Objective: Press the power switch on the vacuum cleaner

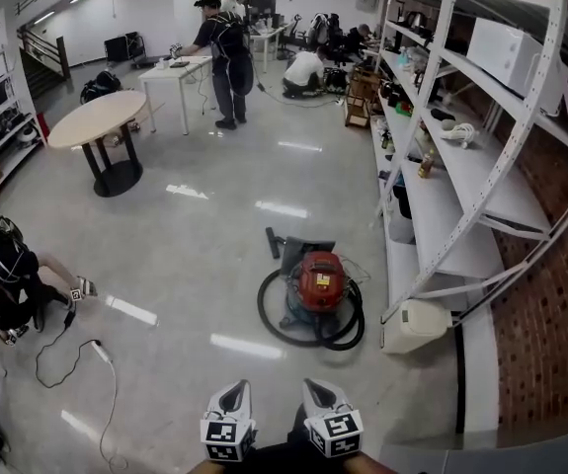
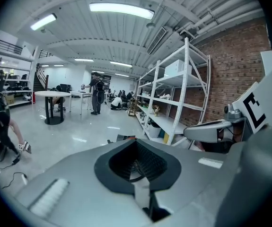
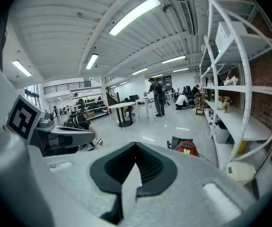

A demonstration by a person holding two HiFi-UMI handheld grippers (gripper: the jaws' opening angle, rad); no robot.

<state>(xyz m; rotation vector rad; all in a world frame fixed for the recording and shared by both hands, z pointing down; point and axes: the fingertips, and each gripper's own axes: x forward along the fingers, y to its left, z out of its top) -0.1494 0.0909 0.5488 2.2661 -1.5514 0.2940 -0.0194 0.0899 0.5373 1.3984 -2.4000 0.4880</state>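
- The red vacuum cleaner [image 1: 320, 282] stands on the floor [image 1: 204, 250] beside the shelving [image 1: 471, 164], well ahead of both grippers.
- The left gripper [image 1: 232, 395] and right gripper [image 1: 320, 393] have their jaws pressed together, holding nothing.

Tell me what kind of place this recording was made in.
Probably a workshop or lab hall, not a home: tall white metal shelving stands along a brick wall, a person stands at a white work table across a wide polished floor, and a red vacuum cleaner sits beside the shelving.

Right hand-held gripper [image 3: 135, 162], jaws together; red vacuum cleaner [image 3: 187, 147] on glossy floor [image 3: 173, 122] well beyond.
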